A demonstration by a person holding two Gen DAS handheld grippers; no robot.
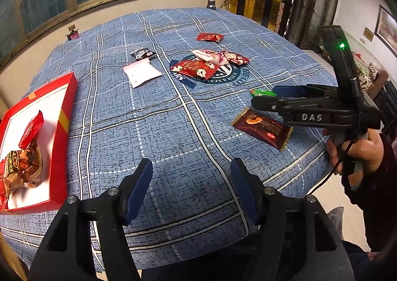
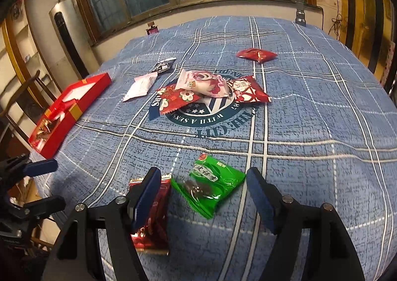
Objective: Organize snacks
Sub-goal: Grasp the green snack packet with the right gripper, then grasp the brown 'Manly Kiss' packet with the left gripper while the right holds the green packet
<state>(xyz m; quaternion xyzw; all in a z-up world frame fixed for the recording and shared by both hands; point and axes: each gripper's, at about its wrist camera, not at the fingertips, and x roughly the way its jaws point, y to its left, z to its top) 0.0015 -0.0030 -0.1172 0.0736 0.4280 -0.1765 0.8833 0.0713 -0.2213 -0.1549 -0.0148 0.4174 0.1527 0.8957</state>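
**Inspector:** Start with the largest item.

**Assistant:** A table [image 1: 188,132] under a blue checked cloth with a round crest printed at its centre. At its left edge sat a red box [image 1: 58,157], lid off, white inside, with a red packet and a brown-and-gold packet already in it.

**Inspector:** The tools?

**Assistant:** The left gripper [image 1: 191,181] hung over bare cloth near the table's front edge, jaws parted, nothing between them, touching nothing. The right gripper [image 2: 202,196] also stood apart, empty-jawed, above a green packet [image 2: 208,188] that lay flat on the cloth between its fingers. Whether the pads touched it could not be told; they did not press it. A hand [image 1: 357,154] held that tool's grip at the table's right side.

**Inspector:** The snacks still out?

**Assistant:** A dark red-brown packet [image 1: 263,128] lay just beside the green one, partly behind the right gripper's left finger. On the crest, a pile of red and pink-white packets [image 2: 213,87] overlapped. Beside that, a pale pink packet [image 1: 142,73], then a small black one [image 1: 143,54]. Farther back, one red packet [image 2: 256,54] lay alone.
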